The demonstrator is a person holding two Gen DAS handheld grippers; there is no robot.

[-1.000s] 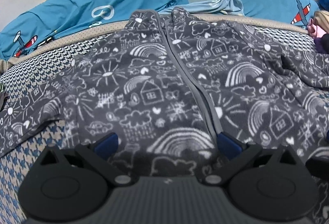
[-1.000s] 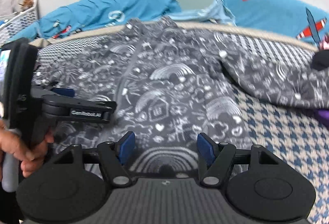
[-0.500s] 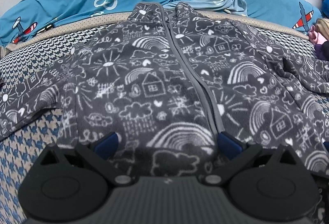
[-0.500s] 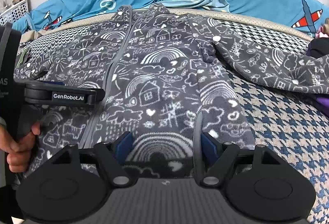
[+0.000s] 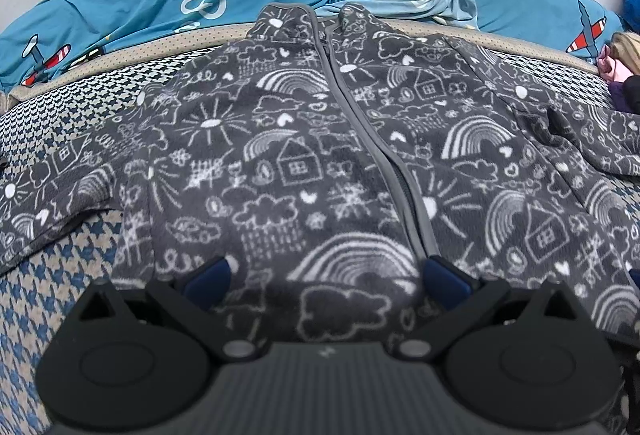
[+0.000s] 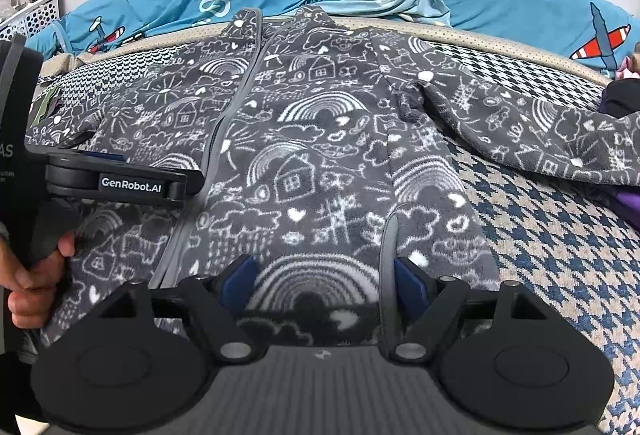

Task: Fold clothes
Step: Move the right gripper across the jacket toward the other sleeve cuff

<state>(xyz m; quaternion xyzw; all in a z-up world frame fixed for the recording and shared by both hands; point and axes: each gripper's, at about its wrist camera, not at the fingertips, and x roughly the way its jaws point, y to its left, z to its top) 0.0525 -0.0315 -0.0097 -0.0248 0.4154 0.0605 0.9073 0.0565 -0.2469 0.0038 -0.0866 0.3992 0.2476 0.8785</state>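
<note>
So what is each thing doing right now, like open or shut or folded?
Grey jacket: spread flat, unfolded, zipped shut.
Sleeves: stretched out sideways.
Left gripper: open over the hem.
Right gripper: open, jaws just widened, hem between them, not pinched.
Blue sheet: crumpled behind.

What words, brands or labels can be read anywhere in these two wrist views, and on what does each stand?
"GenRobot.AI": white lettering on the black side of the left gripper, right wrist view.
"AS": end of a larger word on the handheld unit, cut off by the frame edge; the small lines beneath are too blurred to read.
Grey jacket: drawings only, no words.
</note>
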